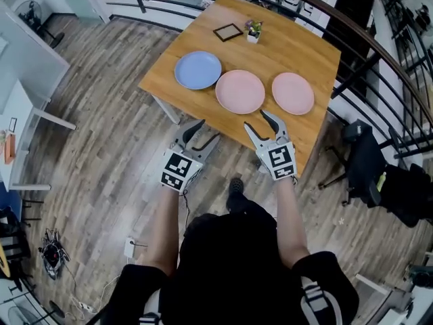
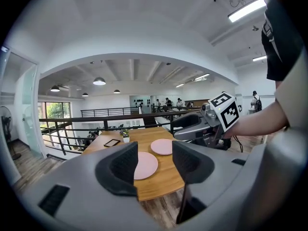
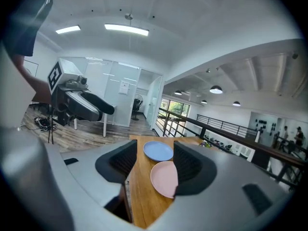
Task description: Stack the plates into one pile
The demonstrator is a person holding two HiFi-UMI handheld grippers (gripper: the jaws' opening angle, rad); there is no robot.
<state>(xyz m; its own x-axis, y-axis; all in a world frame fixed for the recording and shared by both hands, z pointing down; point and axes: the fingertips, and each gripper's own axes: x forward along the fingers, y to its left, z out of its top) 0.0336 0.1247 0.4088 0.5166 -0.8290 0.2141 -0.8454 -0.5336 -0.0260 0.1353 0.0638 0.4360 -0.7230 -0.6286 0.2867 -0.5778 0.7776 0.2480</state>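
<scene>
Three plates lie in a row on the wooden table point(image 1: 304, 49): a blue plate point(image 1: 197, 70) at the left, a pink plate point(image 1: 240, 91) in the middle and a second pink plate point(image 1: 293, 93) at the right. My left gripper point(image 1: 201, 131) hovers open over the floor, short of the table's near edge. My right gripper point(image 1: 263, 122) is open just at that edge, in front of the middle pink plate. The left gripper view shows both pink plates point(image 2: 146, 165) point(image 2: 162, 147). The right gripper view shows the blue plate point(image 3: 158, 151) and the middle pink plate point(image 3: 164, 178). Both hold nothing.
A small black frame point(image 1: 228, 32) and a little potted plant point(image 1: 254, 30) sit at the table's far side. A black railing point(image 1: 379, 53) curves round the table's right and back. A black chair point(image 1: 362, 161) stands at the right on the wood floor.
</scene>
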